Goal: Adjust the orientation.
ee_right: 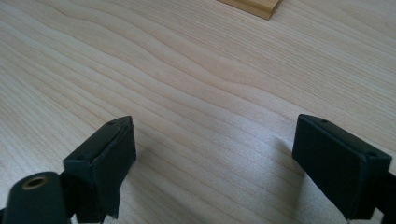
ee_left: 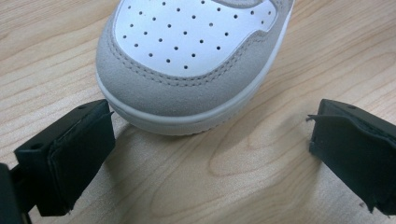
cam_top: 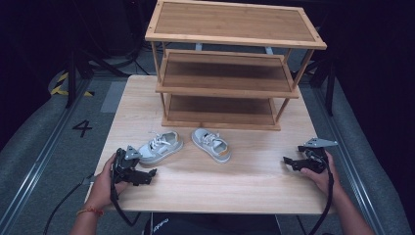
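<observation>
We hold a pair of tongs in each hand over a light wooden table [cam_top: 205, 181]. Our left tongs [cam_top: 147, 175] sit near the table's front left, gripped by the left hand [cam_top: 105, 183], and their jaws are spread wide with nothing between them; in the left gripper view the left tongs [ee_left: 210, 154] open toward the rounded toe of a small sneaker [ee_left: 196, 60], grey suede around a white perforated panel, which lies just ahead of the jaw tips and closer to the left jaw, not quite touching it as far as we can tell. From the high view that left sneaker [cam_top: 160, 147] lies just beyond the left tongs, laces up. A second small sneaker [cam_top: 211, 144], with a tan heel patch, lies farther to the right of the left tongs, between the two pairs of tongs but nearer the left ones. Our right tongs [cam_top: 288, 161], held in the right hand [cam_top: 320, 171], rest near the table's right edge, well apart from both shoes; in the right gripper view the right tongs [ee_right: 215, 163] are also spread, over bare table. Beyond both pairs of tongs, at the far side of the table, stands a three-tier bamboo shoe rack [cam_top: 230, 63], a corner of its base [ee_right: 252, 5] showing ahead of the right tongs.
</observation>
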A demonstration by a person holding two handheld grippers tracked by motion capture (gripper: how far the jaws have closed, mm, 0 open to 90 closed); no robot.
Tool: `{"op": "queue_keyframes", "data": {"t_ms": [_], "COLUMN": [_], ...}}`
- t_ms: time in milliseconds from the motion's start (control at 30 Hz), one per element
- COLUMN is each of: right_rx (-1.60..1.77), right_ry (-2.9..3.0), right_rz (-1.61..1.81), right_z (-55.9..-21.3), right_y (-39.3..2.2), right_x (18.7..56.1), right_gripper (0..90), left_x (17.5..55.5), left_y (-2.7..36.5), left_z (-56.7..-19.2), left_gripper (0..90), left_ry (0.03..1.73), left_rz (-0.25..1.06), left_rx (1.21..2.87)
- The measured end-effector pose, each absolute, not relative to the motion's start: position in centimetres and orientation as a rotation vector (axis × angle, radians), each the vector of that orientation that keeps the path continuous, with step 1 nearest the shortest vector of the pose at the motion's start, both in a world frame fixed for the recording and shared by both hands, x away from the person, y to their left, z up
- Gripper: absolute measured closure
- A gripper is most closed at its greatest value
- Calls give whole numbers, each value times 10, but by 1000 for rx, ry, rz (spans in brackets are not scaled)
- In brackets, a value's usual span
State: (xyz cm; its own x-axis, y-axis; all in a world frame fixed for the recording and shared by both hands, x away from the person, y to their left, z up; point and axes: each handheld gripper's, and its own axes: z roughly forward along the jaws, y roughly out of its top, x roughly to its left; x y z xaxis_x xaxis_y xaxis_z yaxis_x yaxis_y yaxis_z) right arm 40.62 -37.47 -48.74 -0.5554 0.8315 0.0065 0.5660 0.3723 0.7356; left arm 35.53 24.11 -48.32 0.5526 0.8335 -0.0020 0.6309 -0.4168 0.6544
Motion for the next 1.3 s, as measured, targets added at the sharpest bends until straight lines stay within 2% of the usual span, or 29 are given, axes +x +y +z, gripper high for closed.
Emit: {"op": "queue_keyframes", "data": {"t_ms": [167, 233, 367, 467, 500, 567, 667, 900, 1100, 1300], "right_rx": [1218, 1218, 1219, 1219, 1220, 1218, 1214, 1210, 1211, 1216], "right_ry": [2273, 2273, 2272, 2272, 2271, 2272, 2276, 2275, 2274, 2270], "right_rz": [1000, 1000, 1001, 1000, 1000, 1001, 1003, 1003, 1001, 999], "right_z": [-487, -487, -487, -487, -487, -488, -487, -488, -488, -488], "right_y": [-375, -375, -375, -375, -375, -375, -376, -377, -377, -377], "right_x": [406, 406, 406, 406, 406, 406, 405, 404, 403, 402], "right_gripper": [137, 137, 137, 138, 138, 139, 141, 144, 144, 145], "left_x": [347, 343, 339, 333, 332, 331, 331, 328, 337, 361], "left_y": [238, 237, 236, 231, 229, 227, 228, 225, 192, 149], "left_z": [-483, -482, -479, -474, -473, -472, -465, -434, -416, -412], "left_gripper": [17, 70, 105, 198, 203, 156, 164, 215, 229, 248], "left_ry": [1233, 1225, 1229, 1239, 1235, 1210, 1162, 1089, 964, 886], "left_rz": [475, 482, 501, 571, 557, 543, 479, 520, 529, 511], "left_rx": [2142, 2143, 2156, 2185, 2193, 2220, 2272, 2175, 2193, 2240]}}
